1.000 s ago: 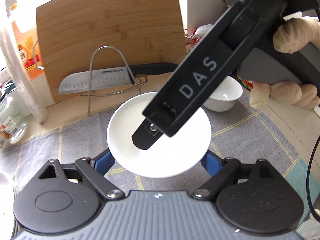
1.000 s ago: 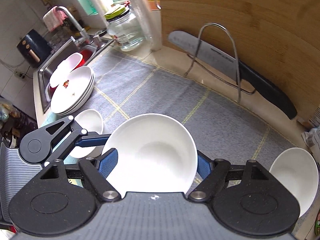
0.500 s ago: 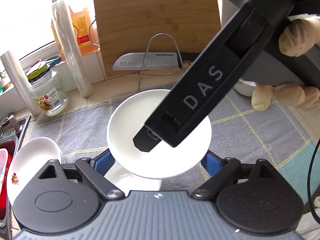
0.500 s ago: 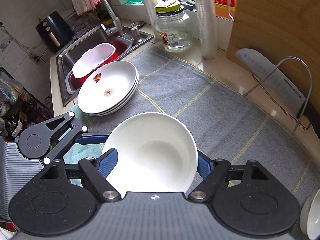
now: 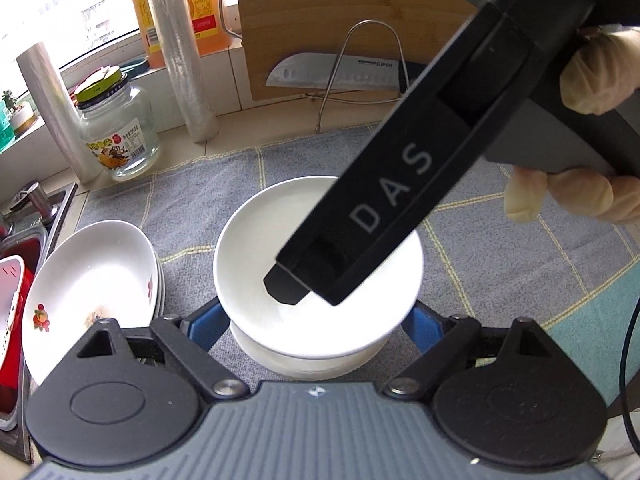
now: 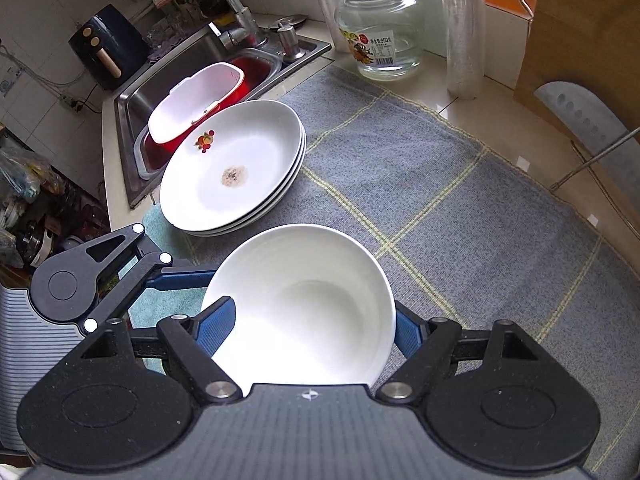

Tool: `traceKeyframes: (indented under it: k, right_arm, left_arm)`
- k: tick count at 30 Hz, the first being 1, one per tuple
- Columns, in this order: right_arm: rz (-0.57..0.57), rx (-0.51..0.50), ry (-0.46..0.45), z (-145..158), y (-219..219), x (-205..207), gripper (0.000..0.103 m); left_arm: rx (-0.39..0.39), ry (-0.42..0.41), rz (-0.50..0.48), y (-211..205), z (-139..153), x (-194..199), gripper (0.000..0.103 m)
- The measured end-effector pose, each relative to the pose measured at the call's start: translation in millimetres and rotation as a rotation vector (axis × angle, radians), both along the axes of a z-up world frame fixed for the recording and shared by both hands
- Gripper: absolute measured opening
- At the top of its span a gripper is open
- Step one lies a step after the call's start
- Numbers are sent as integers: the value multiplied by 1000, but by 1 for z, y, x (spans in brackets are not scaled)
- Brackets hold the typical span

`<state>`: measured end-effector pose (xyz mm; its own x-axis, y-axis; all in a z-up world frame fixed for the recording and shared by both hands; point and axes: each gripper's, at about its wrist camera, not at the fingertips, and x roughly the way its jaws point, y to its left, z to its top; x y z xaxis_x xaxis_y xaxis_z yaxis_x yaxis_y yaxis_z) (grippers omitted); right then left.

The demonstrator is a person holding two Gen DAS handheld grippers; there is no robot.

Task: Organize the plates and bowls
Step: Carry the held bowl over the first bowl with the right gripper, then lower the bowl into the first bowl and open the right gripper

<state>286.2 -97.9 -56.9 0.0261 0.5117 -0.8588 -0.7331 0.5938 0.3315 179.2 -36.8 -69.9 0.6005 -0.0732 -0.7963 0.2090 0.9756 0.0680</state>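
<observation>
- Both tongs clamp one white bowl (image 6: pixel 304 312): right tongs (image 6: pixel 310 330) and left tongs (image 5: pixel 316 320) each pinch opposite rims.
- It hangs above a second bowl (image 5: pixel 312 362) on the counter's grey mat (image 6: pixel 460 208), beside the plate stack (image 6: pixel 236 168).
- Risk: uneven release would tip it; lowered off-centre, the rims clash.

This was a home kitchen: a steel sink (image 6: pixel 188 60) with a tap (image 6: pixel 234 20) sat at eleven o'clock in the right wrist view, a red basin (image 6: pixel 252 70) inside it and a black air fryer (image 6: pixel 108 52) beyond at ten o'clock. A grey checked mat (image 6: pixel 460 208) covered the counter, carrying a stack of white plates (image 6: pixel 236 168). At twelve o'clock in the left wrist view, a bamboo cutting board (image 5: pixel 320 20) leaned behind a knife (image 5: pixel 336 76) on a wire rack (image 5: pixel 372 60), with a glass jar (image 5: pixel 116 128) and an oil bottle (image 5: pixel 200 4) by the window at eleven.
</observation>
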Motion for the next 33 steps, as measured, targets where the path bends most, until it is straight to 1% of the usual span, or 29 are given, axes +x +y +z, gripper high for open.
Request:
traceKeyframes:
  k: [8,18,20,27,33]
  right_arm:
    - [-16,8,40,-13,2,4,86]
    - [-11,15,24,-14,1,2,87]
    - [-8,14,18,-14,2,0,89]
    - [-23,27,14,-14,2,-2,90]
    - [-27,34,22,-16,2,-4,98]
  left_arm:
    - [8,47,-5,2,-8,5,91]
    - [17,72,-5,3,-10,10,91]
    - [15,77,-3,3,-11,11,92]
    - [-3,81,3,7,-15,13,95]
    - [4,72,1,5,-15,11,96]
